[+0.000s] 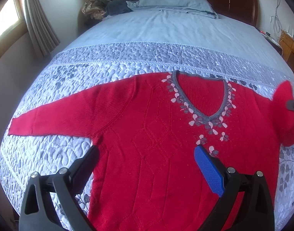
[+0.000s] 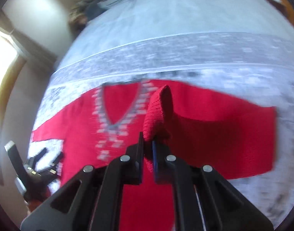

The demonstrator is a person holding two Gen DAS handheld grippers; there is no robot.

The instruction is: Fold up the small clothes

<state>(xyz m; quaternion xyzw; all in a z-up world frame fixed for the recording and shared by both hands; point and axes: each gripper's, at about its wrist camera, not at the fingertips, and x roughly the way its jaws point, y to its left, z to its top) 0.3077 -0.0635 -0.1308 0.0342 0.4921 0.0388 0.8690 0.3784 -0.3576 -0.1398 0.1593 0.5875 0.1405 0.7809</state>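
One red V-neck sweater lies face-up on the quilted bed. The right gripper, clamped on one sleeve cuff, lifts it over the chest, apparently to fold it inward. The left gripper hovers, jaws apart and empty; the other sleeve lies outstretched.

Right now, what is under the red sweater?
The red sweater lies on a grey-blue quilted bedspread, which shows all around it. The part beneath the sweater is covered, so anything else there stays hidden. The right claw lifts one sleeve.
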